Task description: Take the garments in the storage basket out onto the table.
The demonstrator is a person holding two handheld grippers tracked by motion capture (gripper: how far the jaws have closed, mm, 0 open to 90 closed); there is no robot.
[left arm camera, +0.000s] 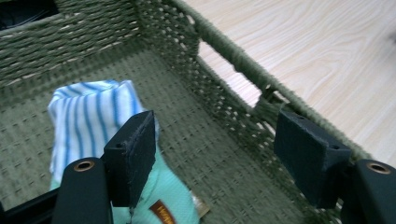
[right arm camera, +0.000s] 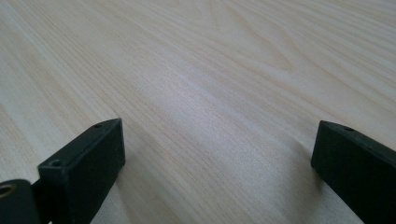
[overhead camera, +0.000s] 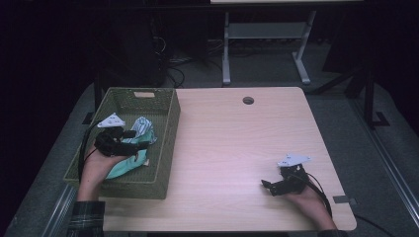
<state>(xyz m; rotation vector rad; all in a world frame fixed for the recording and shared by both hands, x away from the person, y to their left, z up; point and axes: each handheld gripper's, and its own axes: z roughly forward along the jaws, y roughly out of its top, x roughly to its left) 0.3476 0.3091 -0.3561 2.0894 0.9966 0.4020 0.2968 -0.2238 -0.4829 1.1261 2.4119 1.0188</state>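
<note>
A green woven basket (overhead camera: pixel 165 143) stands at the table's left side. Inside it lie a blue-and-white striped cloth (left arm camera: pixel 88 116) and a mint-green cloth (left arm camera: pixel 168 196) with a small orange label. In the high view the striped cloth (overhead camera: pixel 143 129) lies beyond the mint one (overhead camera: pixel 126 167). My left gripper (overhead camera: pixel 134 145) hovers over the basket's inside, open, nothing between its jaws; the left gripper view (left arm camera: pixel 215 154) has the cloths just behind its left jaw. My right gripper (overhead camera: pixel 267 185) rests low over the bare wooden table (right arm camera: pixel 210 93) at the near right, open and holding nothing.
The basket's right wall (left arm camera: pixel 243 70) runs close beside my left gripper's right jaw. A round cable hole (overhead camera: pixel 248 100) sits near the table's far edge. Beyond the table stand a white desk frame (overhead camera: pixel 267 34) and cables on a dark floor.
</note>
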